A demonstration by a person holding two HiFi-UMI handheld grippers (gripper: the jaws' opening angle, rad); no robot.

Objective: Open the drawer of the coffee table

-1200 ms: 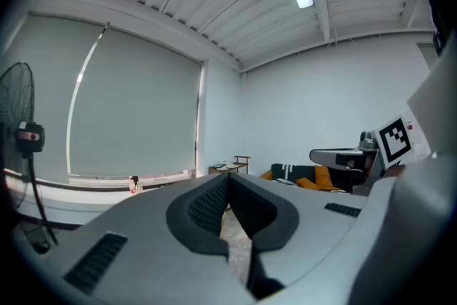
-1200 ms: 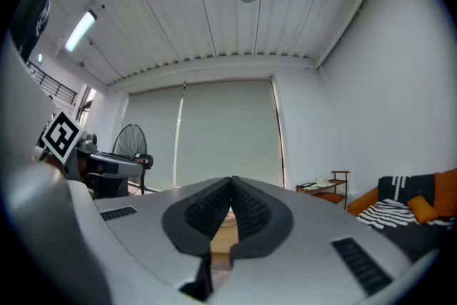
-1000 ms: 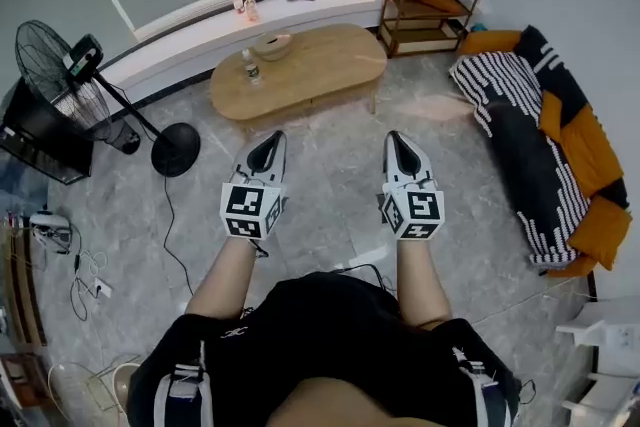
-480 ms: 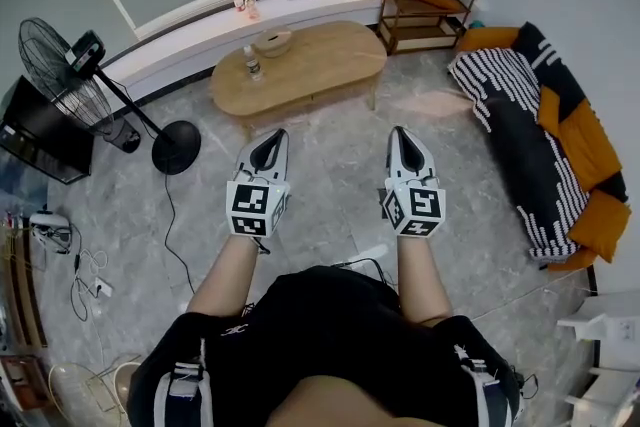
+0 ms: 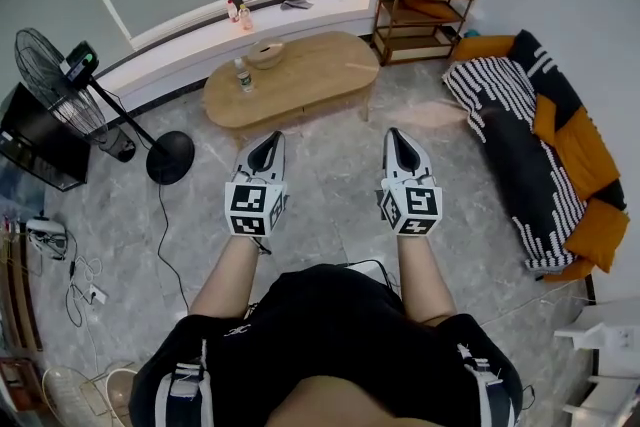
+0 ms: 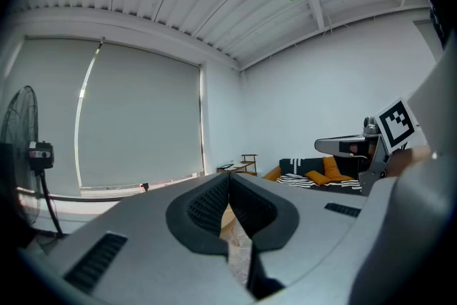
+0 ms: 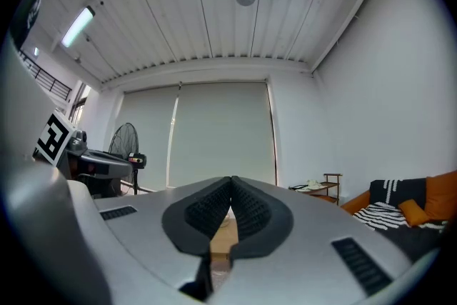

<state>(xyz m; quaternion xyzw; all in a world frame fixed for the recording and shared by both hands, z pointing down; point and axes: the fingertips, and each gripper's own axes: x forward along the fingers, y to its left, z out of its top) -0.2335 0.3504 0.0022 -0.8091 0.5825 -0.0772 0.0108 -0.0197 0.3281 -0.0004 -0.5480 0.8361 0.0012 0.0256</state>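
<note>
Almost nothing changes in the hands themselves. The left gripper and the right gripper are held side by side in front of the person's body, as they were one second ago. Both are pressed together at the tips with nothing between them, and each gripper view shows this clearly.

What does change is the room in the head view. The oval wooden coffee table, with a small bottle and a bowl on its top, sits a little lower and more to the left than before. The standing fan also shifts toward the left edge. I judge that the person is turning a little and coming slowly nearer to the coffee table, not yet working on it.

The coffee table stands ahead of both grippers, well apart from them, with bare floor between. Its drawer I cannot make out from here; the near side shows only a plain wooden edge. So the task is still at the approach. A gripper must first reach the table's side, find the drawer front and spread its jaws.
</note>
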